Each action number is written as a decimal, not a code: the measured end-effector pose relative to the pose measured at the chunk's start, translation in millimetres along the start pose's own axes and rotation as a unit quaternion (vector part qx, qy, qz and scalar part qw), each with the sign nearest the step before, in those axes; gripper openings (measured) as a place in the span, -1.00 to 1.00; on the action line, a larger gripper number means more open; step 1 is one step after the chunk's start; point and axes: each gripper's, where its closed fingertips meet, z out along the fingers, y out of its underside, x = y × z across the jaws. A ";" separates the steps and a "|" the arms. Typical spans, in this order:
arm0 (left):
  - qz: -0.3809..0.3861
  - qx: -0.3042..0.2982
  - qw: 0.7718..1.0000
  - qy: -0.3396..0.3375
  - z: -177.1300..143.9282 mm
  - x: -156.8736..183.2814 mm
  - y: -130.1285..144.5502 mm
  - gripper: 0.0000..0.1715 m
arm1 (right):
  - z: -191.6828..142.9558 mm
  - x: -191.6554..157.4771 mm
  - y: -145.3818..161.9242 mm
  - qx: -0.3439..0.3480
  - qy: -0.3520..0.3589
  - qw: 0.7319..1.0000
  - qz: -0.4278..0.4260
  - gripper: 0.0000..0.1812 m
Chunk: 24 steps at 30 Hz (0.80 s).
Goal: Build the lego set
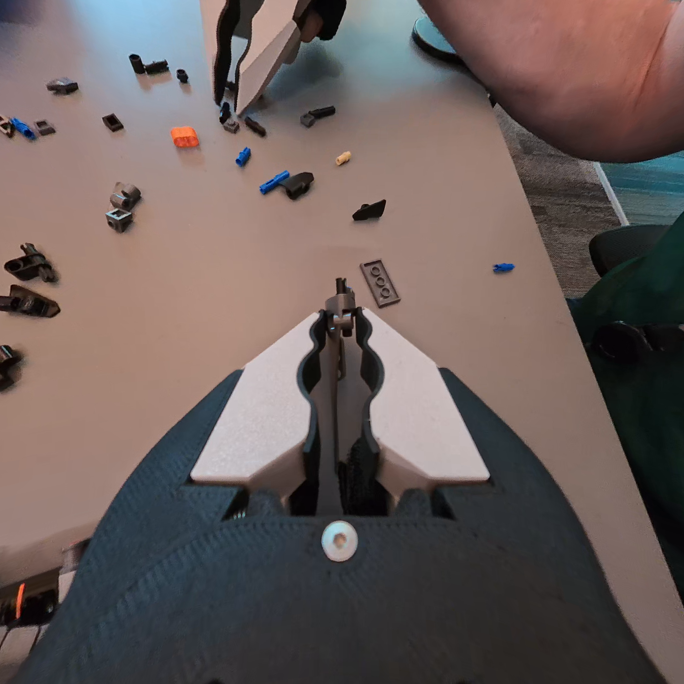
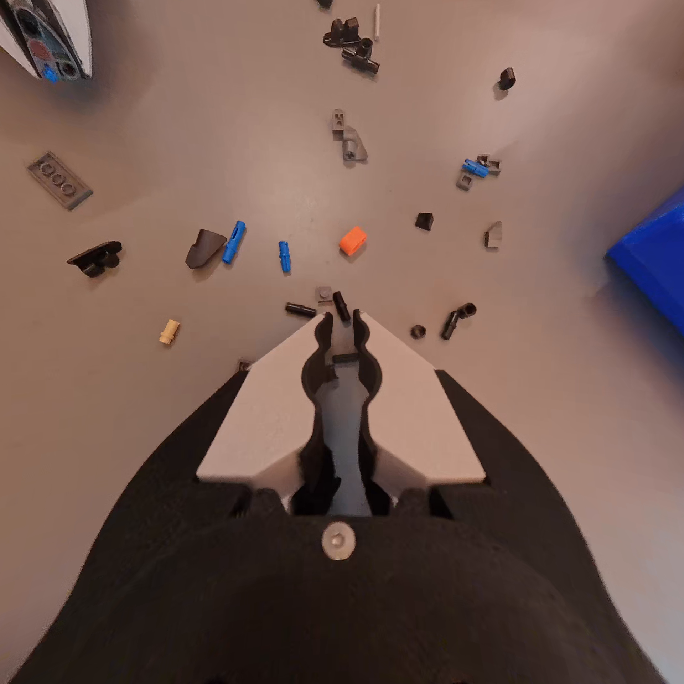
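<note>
My left gripper (image 1: 341, 314) is shut on a small grey lego connector (image 1: 339, 304) with a black pin sticking out of its front, held above the table. It also shows in the right wrist view (image 2: 50, 40) at the top left. My right gripper (image 2: 341, 315) is slightly open with its tips down at the table. A loose black pin (image 2: 340, 304) lies in the gap between the tips, next to a small grey stud piece (image 2: 324, 295) and another black pin (image 2: 300, 309). The right gripper also shows in the left wrist view (image 1: 228, 107), over the same pin (image 1: 224, 112).
Loose pieces are scattered over the grey table (image 1: 222, 259): a grey plate (image 1: 380, 283), an orange piece (image 2: 352, 240), blue pins (image 2: 233, 242), a tan pin (image 2: 169, 331), black parts (image 2: 96, 257). A blue box (image 2: 655, 255) stands at the right. A person's arm (image 1: 555, 74) hangs over the table's right edge. Tip to tip, the grippers are about 20 cm apart.
</note>
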 end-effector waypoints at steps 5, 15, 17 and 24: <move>0.001 -0.004 1.000 0.000 1.8 -0.3 2.2 -0.84 | 4.1 -2.2 -3.8 0.006 -0.015 1.000 -0.003 -0.99; 0.032 -0.015 0.999 -0.013 -2.5 -0.5 4.2 -0.84 | -10.5 -37.2 -41.1 0.056 -0.010 0.998 -0.018 -0.99; 0.051 -0.030 0.998 -0.019 -3.1 1.2 7.7 -0.84 | -4.3 -65.1 -58.0 0.060 -0.023 0.997 -0.035 -0.99; 0.113 -0.038 0.991 -0.056 -2.2 0.2 8.8 -0.84 | 38.9 -135.9 -88.9 0.082 -0.082 0.992 -0.045 -0.99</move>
